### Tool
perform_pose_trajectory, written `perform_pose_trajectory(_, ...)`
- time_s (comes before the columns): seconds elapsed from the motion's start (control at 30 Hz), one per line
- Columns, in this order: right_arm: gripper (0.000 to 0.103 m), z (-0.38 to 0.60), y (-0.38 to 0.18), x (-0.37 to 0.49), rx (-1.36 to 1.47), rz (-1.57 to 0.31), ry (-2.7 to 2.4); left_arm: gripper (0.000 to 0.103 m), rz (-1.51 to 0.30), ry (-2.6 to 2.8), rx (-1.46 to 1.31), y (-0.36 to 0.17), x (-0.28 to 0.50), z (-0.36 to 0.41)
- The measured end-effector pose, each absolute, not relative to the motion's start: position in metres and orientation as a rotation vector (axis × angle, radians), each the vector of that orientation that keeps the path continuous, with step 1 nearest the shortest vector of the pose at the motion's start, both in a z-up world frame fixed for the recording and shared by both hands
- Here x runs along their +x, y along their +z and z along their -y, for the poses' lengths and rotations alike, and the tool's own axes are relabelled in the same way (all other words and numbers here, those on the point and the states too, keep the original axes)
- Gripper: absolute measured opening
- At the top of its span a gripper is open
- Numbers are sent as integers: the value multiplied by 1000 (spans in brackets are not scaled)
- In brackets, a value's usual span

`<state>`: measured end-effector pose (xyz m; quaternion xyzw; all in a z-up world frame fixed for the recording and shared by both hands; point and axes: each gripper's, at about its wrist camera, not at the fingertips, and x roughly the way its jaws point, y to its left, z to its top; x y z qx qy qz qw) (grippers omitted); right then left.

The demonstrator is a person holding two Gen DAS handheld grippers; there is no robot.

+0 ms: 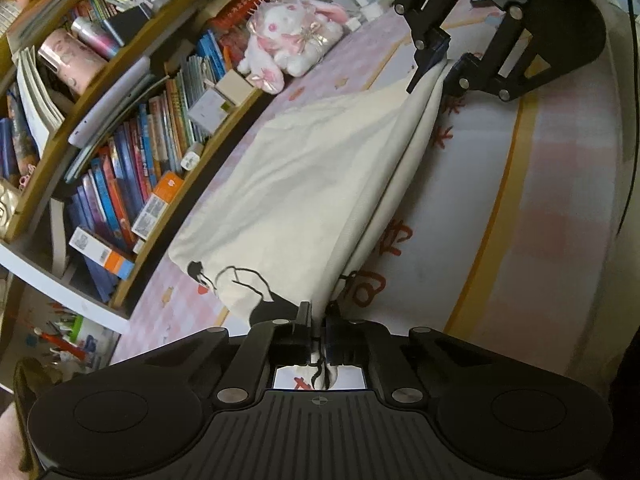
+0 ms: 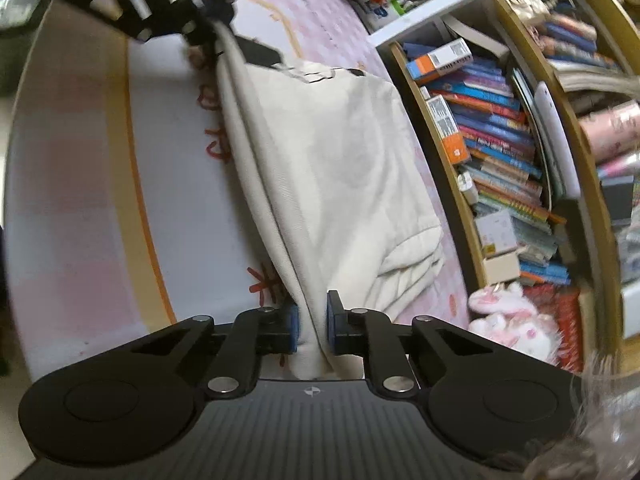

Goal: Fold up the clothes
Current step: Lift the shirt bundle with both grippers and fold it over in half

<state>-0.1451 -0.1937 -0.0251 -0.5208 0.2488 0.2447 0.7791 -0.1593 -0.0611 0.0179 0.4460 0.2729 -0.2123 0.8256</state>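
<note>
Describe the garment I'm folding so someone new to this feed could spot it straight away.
Start at the pink patterned mat beside the crowded bookshelf. On it lies one cream garment, lifted along one edge between the left gripper and the right gripper, both jaws shut on it. It is the only cloth there, with a black cartoon print at the left gripper's end, unlike the pink-and-white plush rabbit nearby.

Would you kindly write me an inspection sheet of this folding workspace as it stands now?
Surface: pink patterned mat, red motifs.
Job's things: cream garment, black print at one end, edge lifted taut between both tongs.
Clutter: plush rabbit on the mat by the shelf.
Grippers: left tongs shut on garment; right tongs shut on garment.
Cables: dark cable at the edge.
Surroundings: bookshelf packed with books.
</note>
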Motion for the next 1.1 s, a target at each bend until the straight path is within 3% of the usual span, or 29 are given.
perform_pose_trajectory(0.7, 12, 232, 30, -225, -975, -636, 742, 5, -634, -458, 915, 65, -238, 83)
perform_pose_trajectory(1.1, 12, 239, 99, -187, -900, -478, 631, 7, -465, -270, 788, 125, -179, 83)
